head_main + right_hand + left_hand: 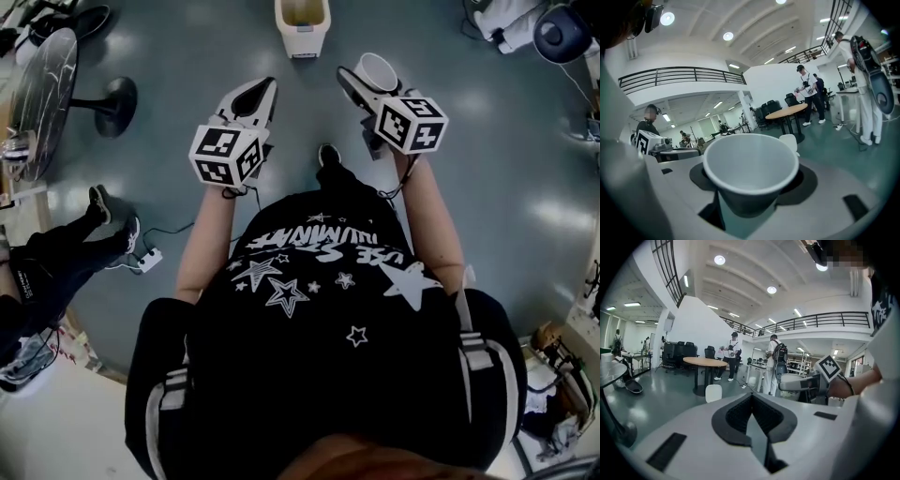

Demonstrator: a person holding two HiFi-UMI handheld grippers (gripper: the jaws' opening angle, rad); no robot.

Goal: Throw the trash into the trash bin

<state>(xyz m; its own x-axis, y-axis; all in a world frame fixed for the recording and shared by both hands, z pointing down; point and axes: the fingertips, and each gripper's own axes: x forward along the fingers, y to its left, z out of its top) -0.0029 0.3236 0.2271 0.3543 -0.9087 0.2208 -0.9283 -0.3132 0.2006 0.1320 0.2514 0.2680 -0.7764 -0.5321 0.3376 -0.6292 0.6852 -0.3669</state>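
A white paper cup sits upright between the jaws of my right gripper, which is shut on it. In the right gripper view the cup fills the middle and looks empty inside. The cream trash bin stands on the grey floor ahead, between the two grippers and still some way off. It shows small past the cup and past my left gripper's tips. My left gripper is shut with nothing in it, level with the right one.
A round table on a dark pedestal base stands at the left. A seated person's legs and a power strip lie lower left. Farther off are a wooden table and standing people.
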